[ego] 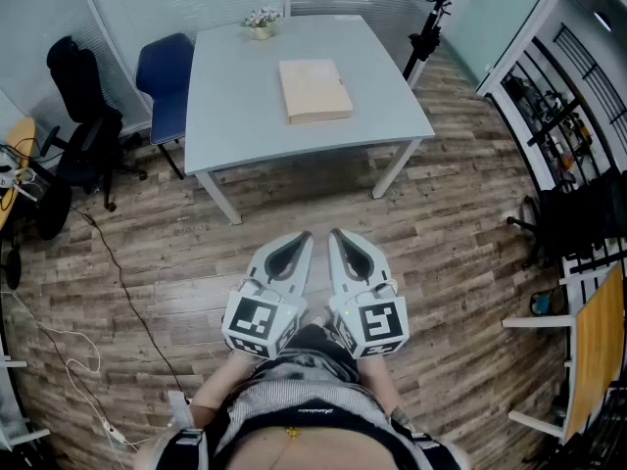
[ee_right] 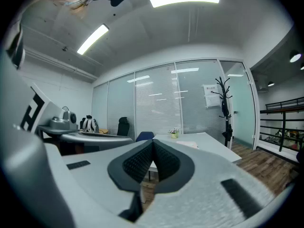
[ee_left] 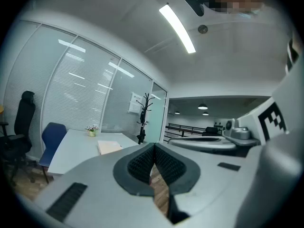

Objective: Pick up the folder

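Note:
A tan folder (ego: 314, 89) lies flat on the pale grey table (ego: 235, 116), toward its far middle. The left gripper view shows the folder (ee_left: 109, 147) on the table (ee_left: 76, 151) some way ahead, and the right gripper view shows the folder (ee_right: 187, 145) small and distant. My left gripper (ego: 305, 235) and right gripper (ego: 335, 233) are held side by side close to my body, well short of the table, over the wooden floor. Both are shut with nothing between the pads.
A small flower pot (ego: 261, 23) stands at the table's far edge. A blue chair (ego: 163, 76) sits at the table's left and a black office chair (ego: 83, 125) further left. A coat stand (ego: 431, 18) is at the far right. Cables run over the floor (ego: 118, 292).

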### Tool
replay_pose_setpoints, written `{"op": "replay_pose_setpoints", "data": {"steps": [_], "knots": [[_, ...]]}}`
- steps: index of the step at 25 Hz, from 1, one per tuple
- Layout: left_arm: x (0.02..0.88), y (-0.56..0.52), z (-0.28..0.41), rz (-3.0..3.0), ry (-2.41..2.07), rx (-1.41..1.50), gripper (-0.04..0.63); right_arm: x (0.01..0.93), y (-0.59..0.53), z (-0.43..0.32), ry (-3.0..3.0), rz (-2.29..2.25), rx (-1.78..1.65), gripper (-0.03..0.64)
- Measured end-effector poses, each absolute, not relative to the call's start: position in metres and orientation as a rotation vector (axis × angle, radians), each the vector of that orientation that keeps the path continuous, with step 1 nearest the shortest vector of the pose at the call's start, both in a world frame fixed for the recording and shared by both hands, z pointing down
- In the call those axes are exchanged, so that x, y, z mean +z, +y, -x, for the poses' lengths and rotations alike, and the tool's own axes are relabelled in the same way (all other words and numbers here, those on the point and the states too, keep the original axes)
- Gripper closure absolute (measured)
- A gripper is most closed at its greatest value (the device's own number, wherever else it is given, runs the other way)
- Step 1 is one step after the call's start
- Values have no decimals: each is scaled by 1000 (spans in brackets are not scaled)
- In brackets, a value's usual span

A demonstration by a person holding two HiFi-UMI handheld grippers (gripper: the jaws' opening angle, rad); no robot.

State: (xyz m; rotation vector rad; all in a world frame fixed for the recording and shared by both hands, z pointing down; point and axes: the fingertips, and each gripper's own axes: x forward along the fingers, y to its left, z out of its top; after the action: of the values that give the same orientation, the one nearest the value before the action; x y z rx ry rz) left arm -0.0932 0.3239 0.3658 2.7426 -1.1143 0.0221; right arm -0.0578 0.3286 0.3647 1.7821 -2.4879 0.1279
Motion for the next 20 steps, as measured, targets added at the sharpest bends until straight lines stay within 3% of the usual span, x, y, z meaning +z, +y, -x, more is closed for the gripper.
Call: {"op": "replay_pose_setpoints", "data": {"steps": [5,7,11,14,20], "knots": [[365,329,94,-2737,-1142,-5,584,362,336,59,-2536,-1770,143,606],[367,332,94,-2723,-1149,-10,582,364,340,57,-2547,-1770,160,540],[372,334,88,-2693,-1114,-28,533,370,343,48,-2542,-1768,178,514],[377,333,82,-2659,-1141,-37,477,375,344,34,-2544,-1766,201,505],[379,336,71,-2634,-1193,-90,471,384,346,14,-2548,-1732,216,502]]}}
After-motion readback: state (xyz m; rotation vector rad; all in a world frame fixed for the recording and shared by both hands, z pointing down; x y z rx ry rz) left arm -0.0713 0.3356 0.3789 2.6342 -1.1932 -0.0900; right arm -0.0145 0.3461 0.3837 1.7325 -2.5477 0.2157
